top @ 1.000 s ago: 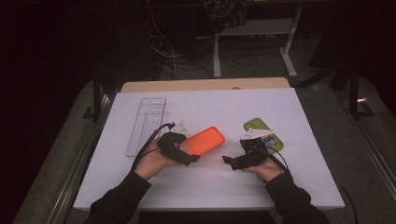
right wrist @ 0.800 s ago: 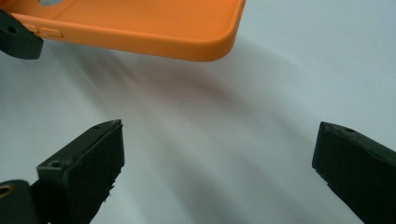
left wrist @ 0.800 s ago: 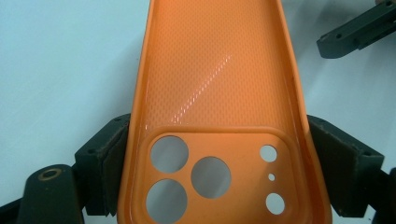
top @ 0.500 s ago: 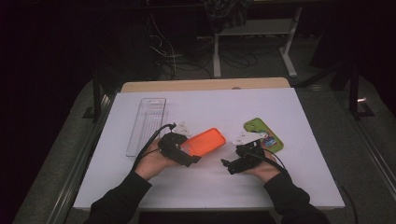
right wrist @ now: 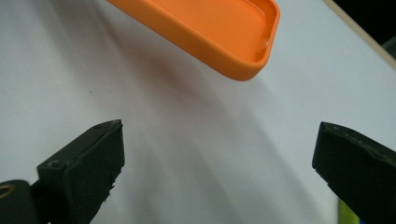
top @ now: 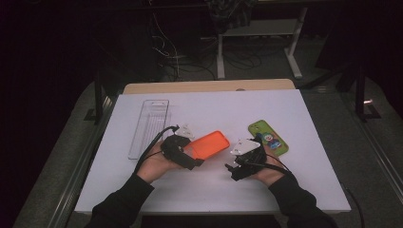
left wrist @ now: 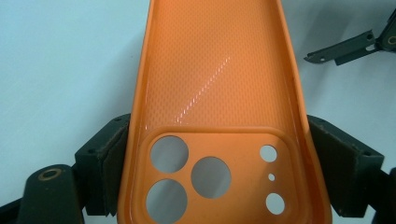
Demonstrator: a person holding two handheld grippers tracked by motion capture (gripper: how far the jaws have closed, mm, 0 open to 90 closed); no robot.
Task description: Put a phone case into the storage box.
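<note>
Holding an orange soft-plastic phone case [top: 207, 144] by its camera-cutout end, the left gripper [top: 183, 153] has both jaws pinching the case's long side walls, hollow side up, the case raised a little off the white table [top: 285, 104] near its middle. Going left to right in the high view: a clear ribbed plastic tray [top: 149, 126] lies flat at about 10 o'clock from the case, well apart; then the left hand [top: 157, 164] and the case; then the right gripper [top: 236, 167], jaws spread wide with nothing between them, at about 4 o'clock from the case, near but not touching; then a green phone with a cartoon sticker [top: 268, 137] flat on the table at about 3 o'clock from the case, just beyond the right hand [top: 263, 168]. In the right gripper view the case's free corner [right wrist: 252, 56] hangs at 12 o'clock above the open jaws. Likely step: fitting the case to the phone. To do it well, keep the left pinch steady and level, don't squeeze the soft walls inward, and have the right gripper take the phone by its long edges, square to the case opening, camera end matching the cutouts.
</note>
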